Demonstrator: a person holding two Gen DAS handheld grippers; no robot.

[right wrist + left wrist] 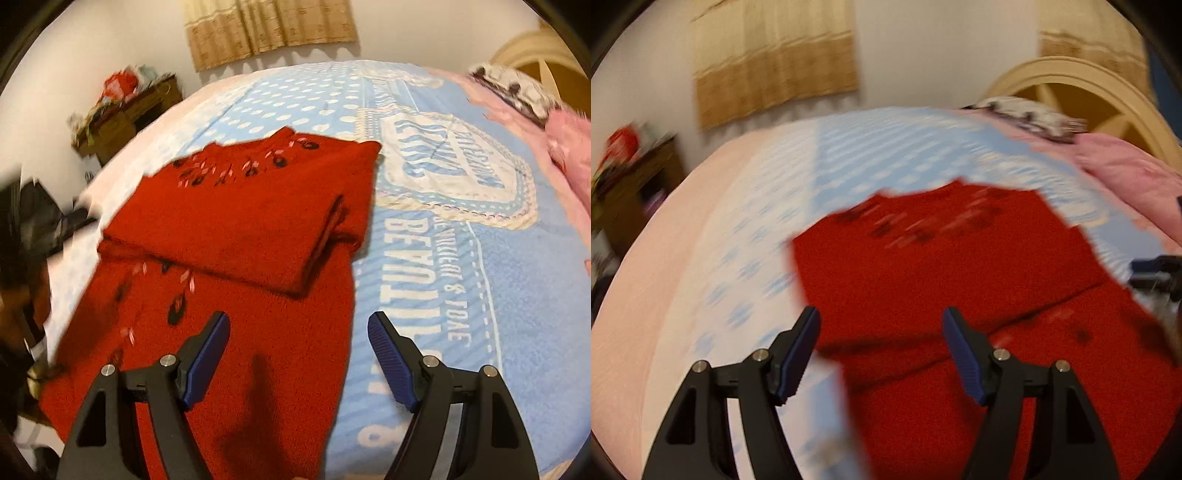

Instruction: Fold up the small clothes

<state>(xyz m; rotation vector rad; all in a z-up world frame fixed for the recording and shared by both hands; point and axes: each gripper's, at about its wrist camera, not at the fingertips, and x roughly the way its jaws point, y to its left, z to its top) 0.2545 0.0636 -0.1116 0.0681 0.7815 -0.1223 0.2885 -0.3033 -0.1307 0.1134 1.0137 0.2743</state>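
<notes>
A red knitted sweater (236, 236) with dark and pink beaded trim lies on the bed, its upper part folded down over the lower part. The left wrist view is motion-blurred; there the red sweater (923, 266) fills the middle. My left gripper (881, 319) stands open above the sweater's left edge, with nothing between its blue pads. My right gripper (299, 321) is open too, hovering over the sweater's right edge where it meets the blanket. The other gripper (1160, 273) shows as a dark shape at the far right of the left wrist view.
The bed is covered by a light blue blanket (480, 258) with white dots and lettering. Pink bedding (569, 147) and a patterned pillow (513, 88) lie by the cream headboard (1089, 88). A cluttered wooden cabinet (125, 110) stands by the wall, under a tan curtain (269, 29).
</notes>
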